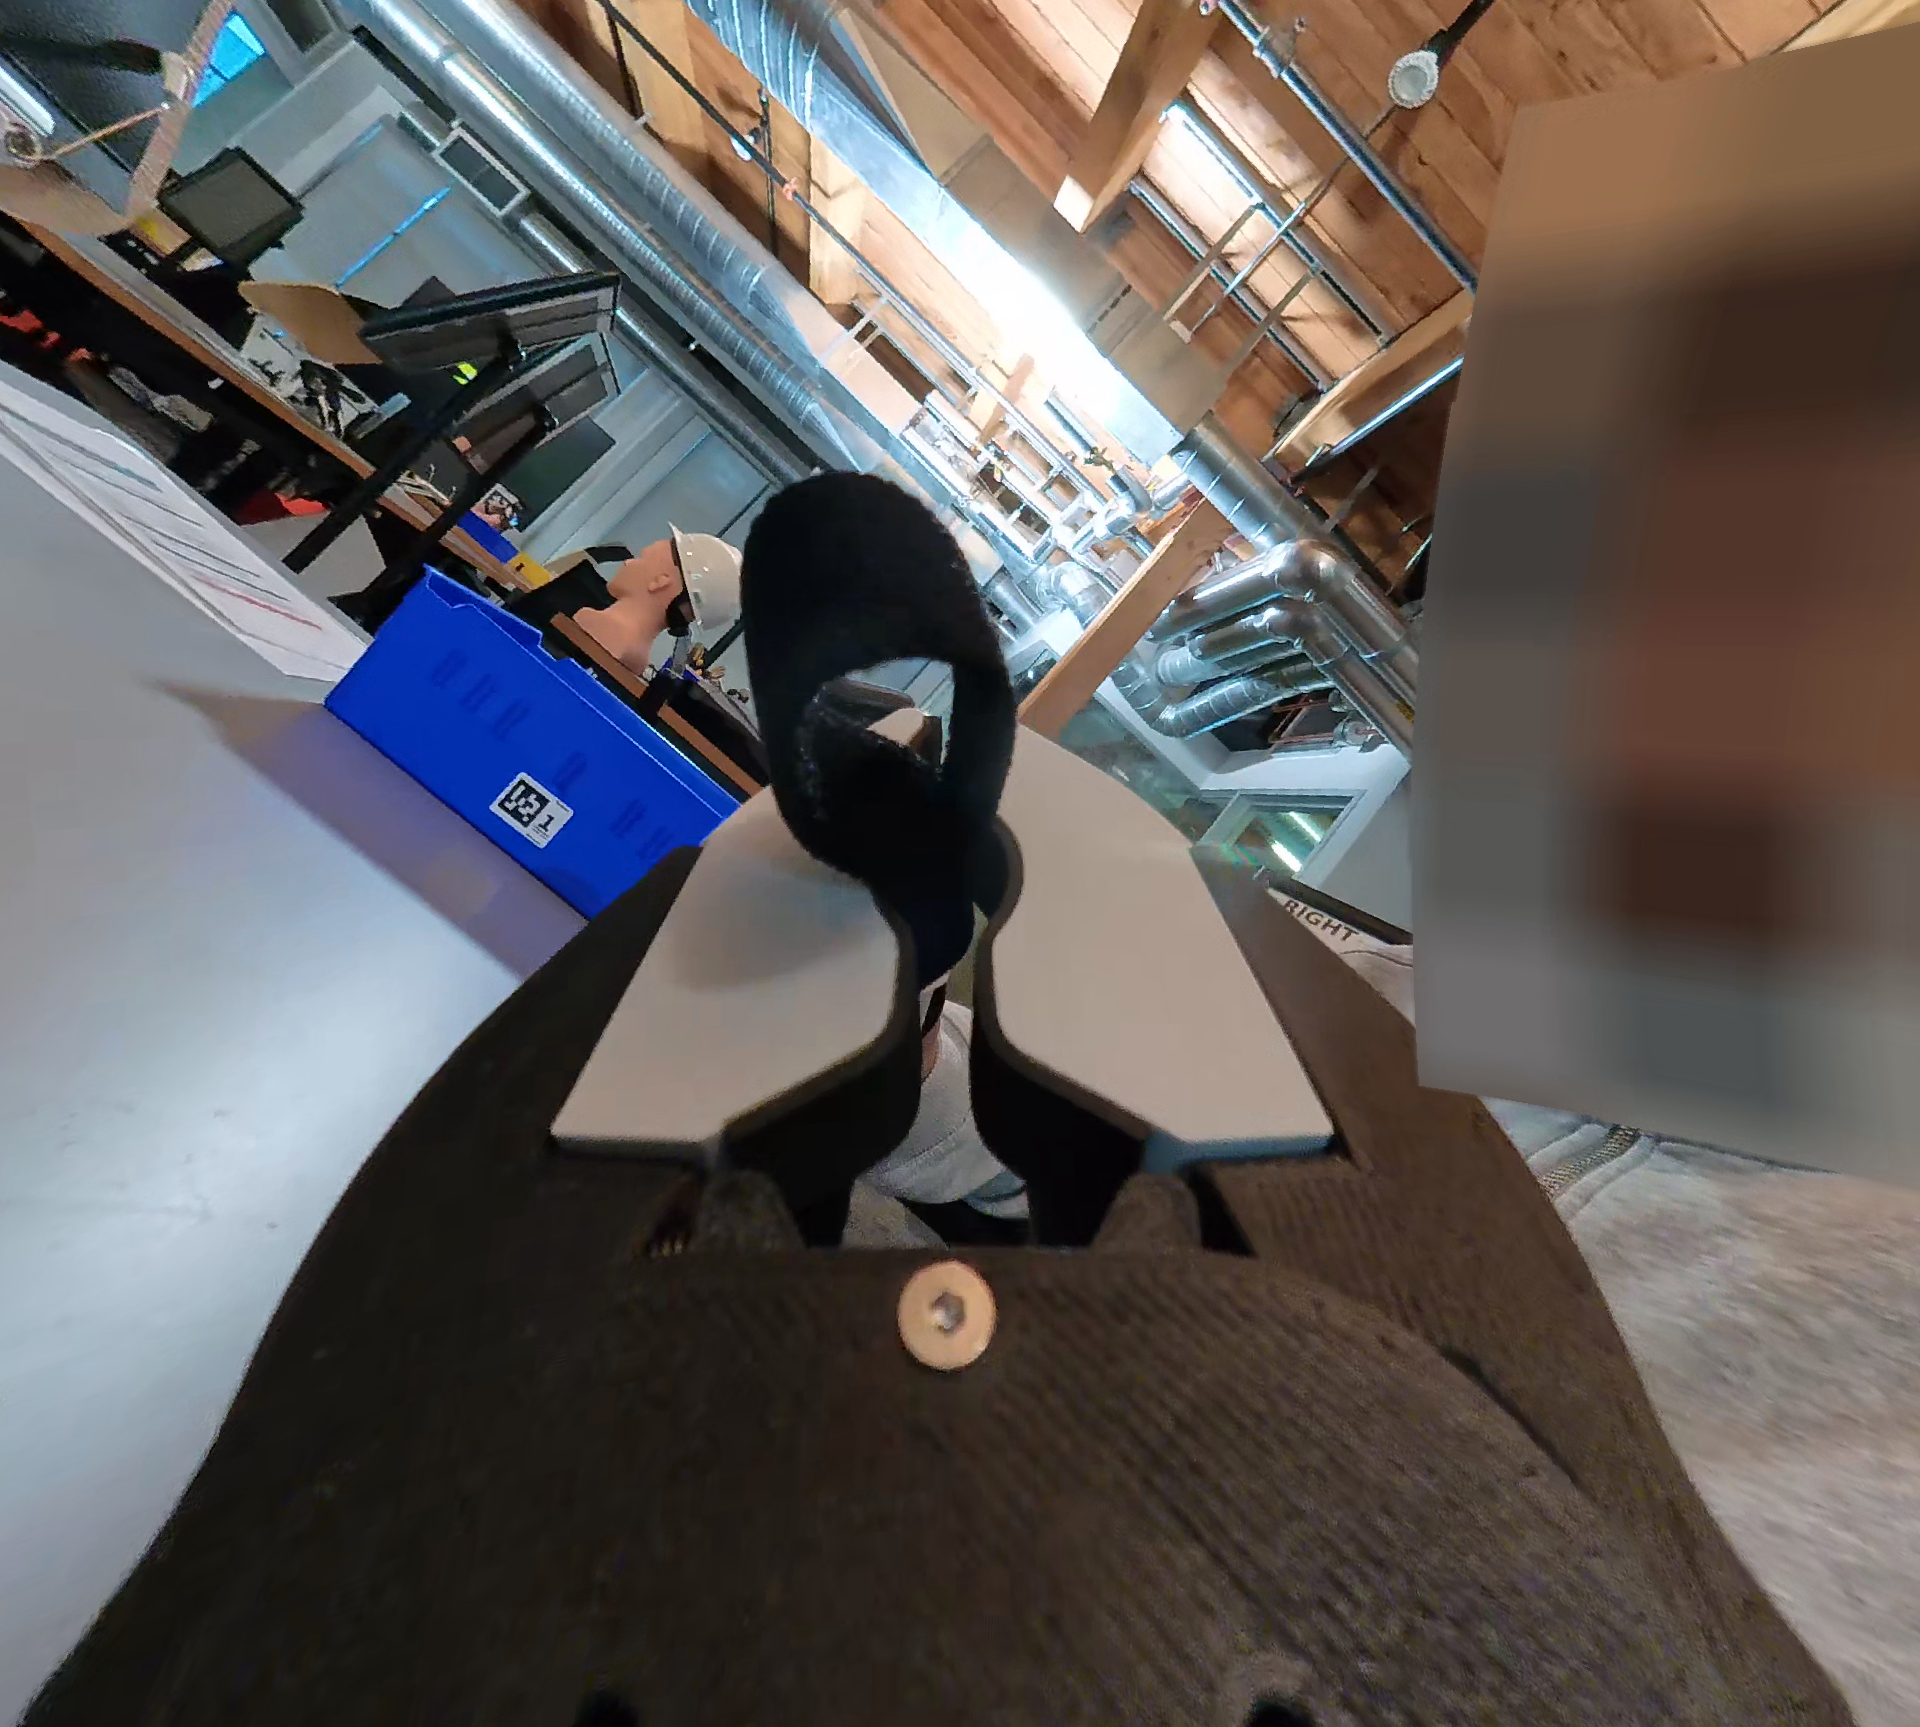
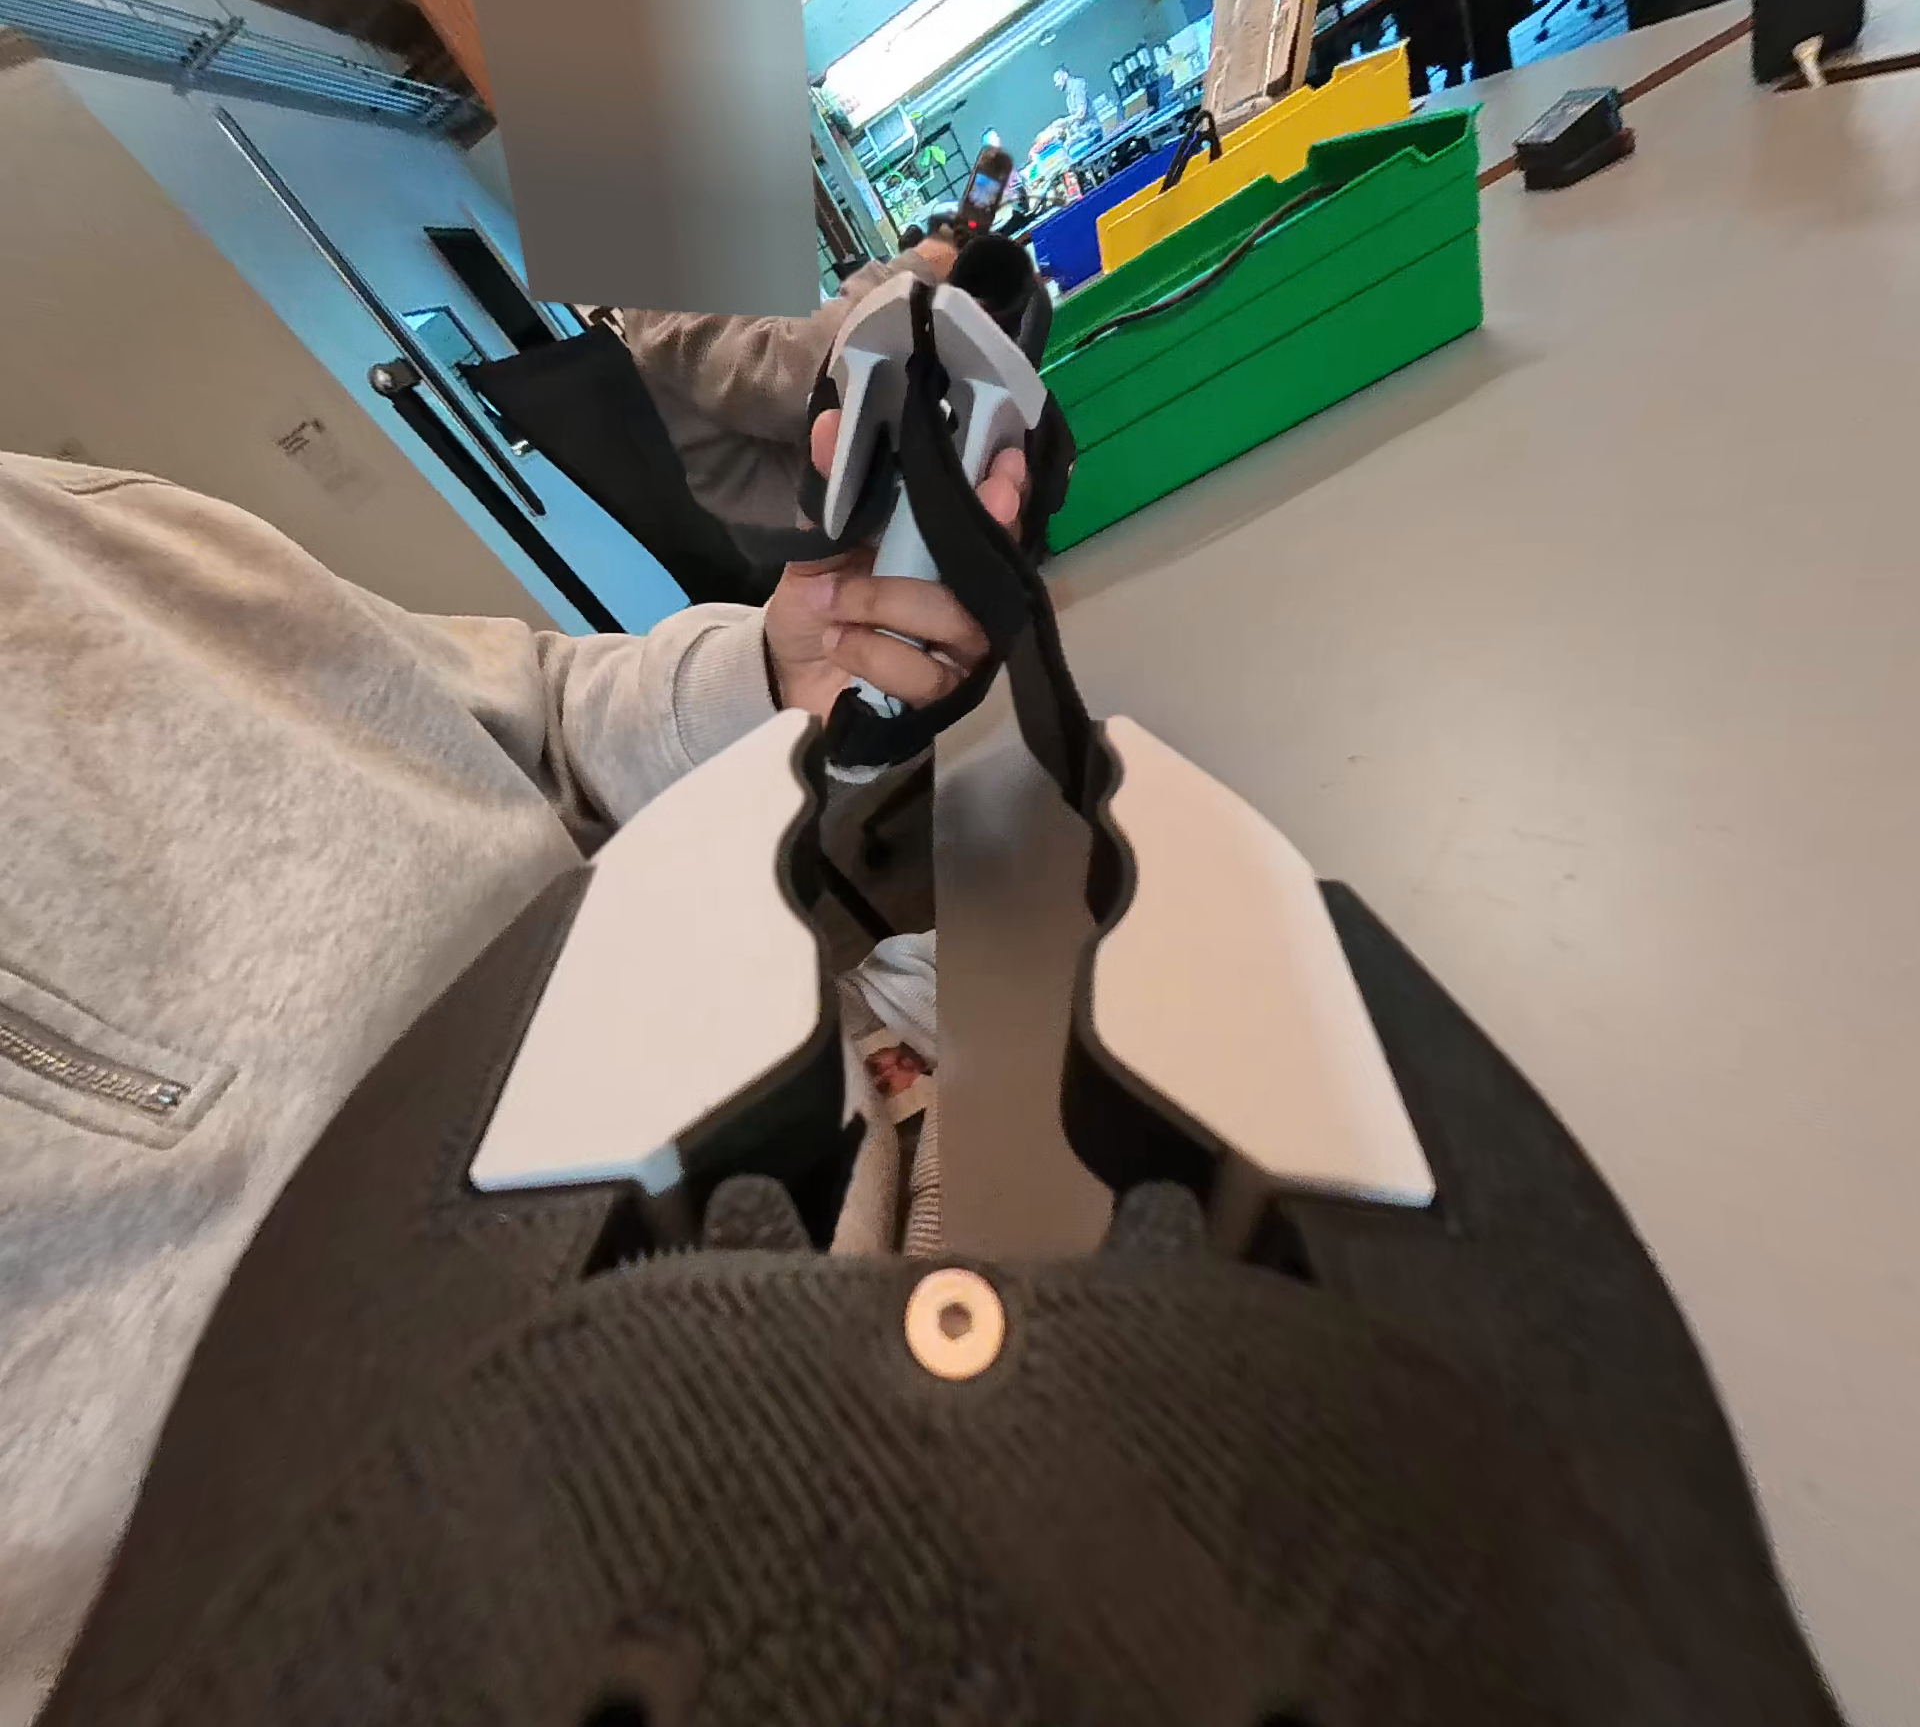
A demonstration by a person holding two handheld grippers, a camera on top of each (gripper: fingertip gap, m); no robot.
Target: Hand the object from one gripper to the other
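Observation:
The object is a black fabric strap point(image 1: 862, 597). My left gripper point(image 1: 966, 773) is shut on it, and a loop of it stands up above the fingertips. In the right wrist view the left gripper point(image 2: 923, 306) is held up in a person's hand point(image 2: 883, 628), and the strap point(image 2: 997, 576) hangs down from its jaws. My right gripper point(image 2: 956, 732) is open just below. The strap's lower end reaches into the gap between its fingers and lies against the inner edge of the right-hand finger point(image 2: 1195, 898).
A grey table point(image 2: 1507, 742) lies to the right, with a green bin point(image 2: 1278, 347), a yellow bin point(image 2: 1278, 119) behind it and a small black device point(image 2: 1574, 139). A blue bin point(image 1: 520, 742) stands on the table point(image 1: 208, 950). A grey sleeve point(image 2: 312, 742) fills the left. The grippers' ends are close to 11 centimeters from one another.

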